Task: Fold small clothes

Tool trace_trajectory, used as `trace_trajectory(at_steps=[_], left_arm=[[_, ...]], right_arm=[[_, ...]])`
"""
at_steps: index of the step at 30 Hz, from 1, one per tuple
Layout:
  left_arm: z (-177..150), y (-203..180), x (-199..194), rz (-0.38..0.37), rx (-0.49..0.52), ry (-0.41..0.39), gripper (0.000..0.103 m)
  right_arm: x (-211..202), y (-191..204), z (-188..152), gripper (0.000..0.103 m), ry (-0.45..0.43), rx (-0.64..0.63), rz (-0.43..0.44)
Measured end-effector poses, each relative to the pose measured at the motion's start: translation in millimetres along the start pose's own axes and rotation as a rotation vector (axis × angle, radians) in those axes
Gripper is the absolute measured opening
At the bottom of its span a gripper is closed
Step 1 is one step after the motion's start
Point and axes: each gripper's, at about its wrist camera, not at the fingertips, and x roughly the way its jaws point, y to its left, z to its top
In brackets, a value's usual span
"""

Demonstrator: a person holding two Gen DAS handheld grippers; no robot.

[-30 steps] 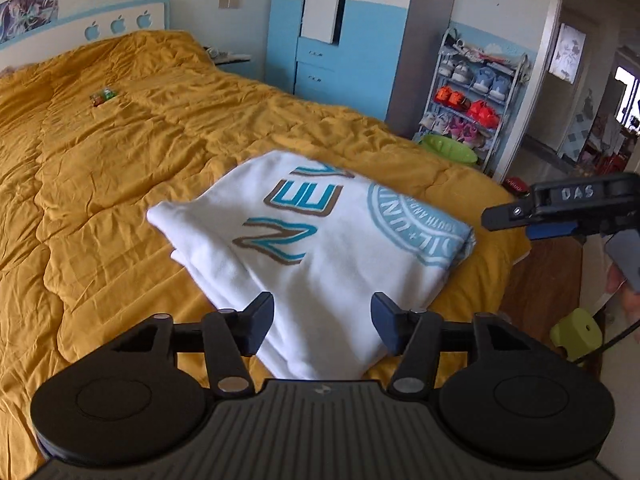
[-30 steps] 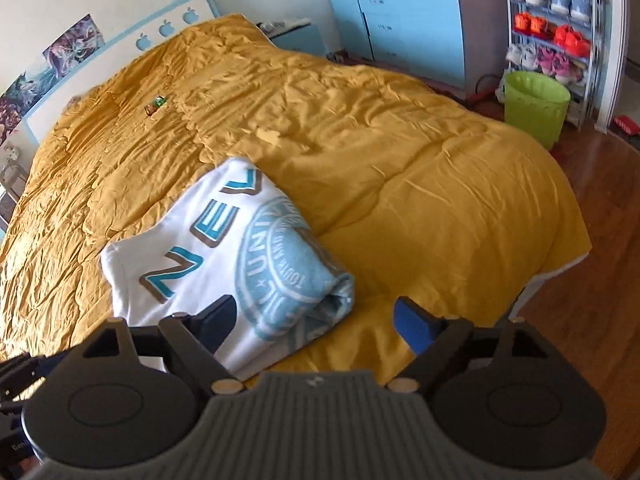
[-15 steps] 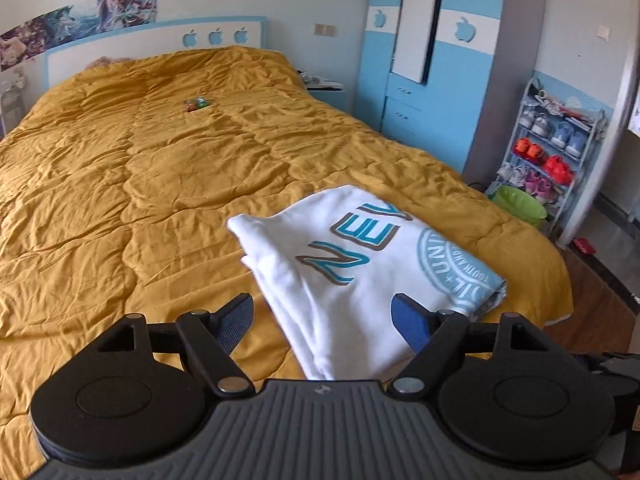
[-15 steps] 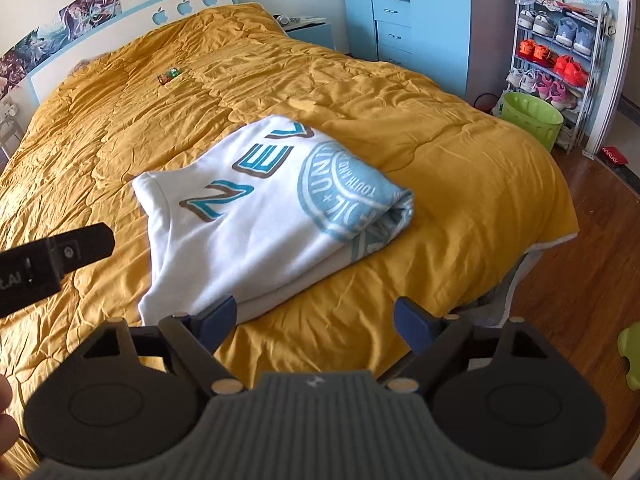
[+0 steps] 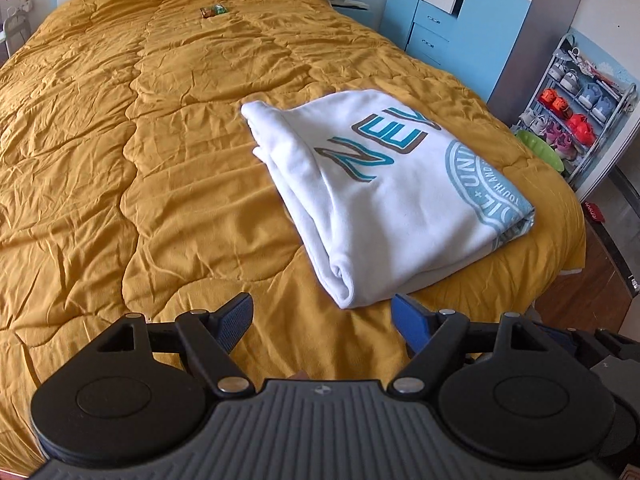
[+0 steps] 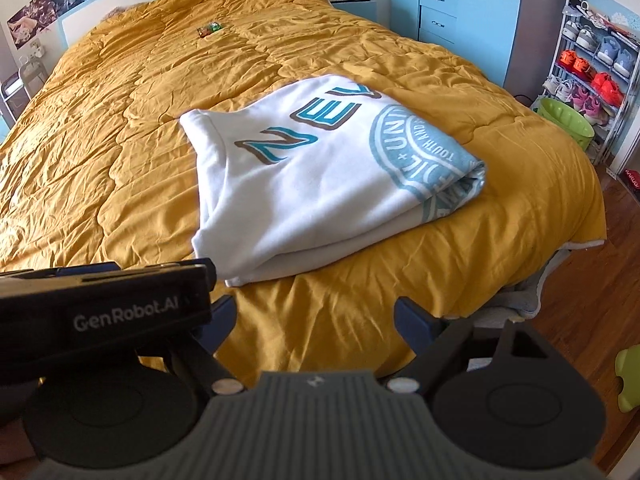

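Note:
A white sweatshirt (image 5: pixel 384 196) with teal lettering and a round teal print lies folded into a rectangle on the mustard-yellow quilt (image 5: pixel 160 160), near the bed's foot corner. It also shows in the right wrist view (image 6: pixel 320 176). My left gripper (image 5: pixel 322 320) is open and empty, held just short of the garment's near corner. My right gripper (image 6: pixel 316 320) is open and empty, back from the garment's near edge. The left gripper's body (image 6: pixel 104 316) crosses the left of the right wrist view and hides part of the right gripper's left finger.
A small green and orange item (image 5: pixel 213 11) lies far up the quilt. A blue wardrobe (image 6: pixel 448 4), a shoe rack (image 6: pixel 592 76) and a green bin (image 6: pixel 564 122) stand to the right. Wooden floor (image 6: pixel 592 300) lies past the bed's foot edge.
Both grippers have pulled back from the folded sweatshirt and stayed open. The left gripper has swung beside the right one. The sweatshirt has not moved.

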Motion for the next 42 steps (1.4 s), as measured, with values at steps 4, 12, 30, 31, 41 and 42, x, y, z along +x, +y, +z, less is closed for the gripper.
trace_trajectory(at_steps=[4, 12, 30, 31, 41, 42], left_arm=[[-4, 1, -2, -0.015, 0.011, -0.005, 0.092], [2, 10, -3, 0.013, -0.026, -0.024, 0.092], [2, 19, 9, -0.001, -0.014, 0.02, 0.092], [1, 19, 9, 0.004, -0.013, 0.021, 0.092], [1, 19, 9, 0.007, -0.011, 0.022, 0.092], [1, 18, 10, 0.008, -0.01, 0.021, 0.092]], right_arm=[[3, 7, -1, 0.081, 0.007, -0.023, 0.001], [10, 18, 9, 0.081, 0.003, -0.083, 0.001], [25, 25, 10, 0.081, 0.042, -0.073, 0.028], [25, 25, 10, 0.081, 0.044, -0.075, 0.026], [26, 25, 10, 0.081, 0.045, -0.077, 0.026], [26, 25, 9, 0.081, 0.045, -0.077, 0.027]])
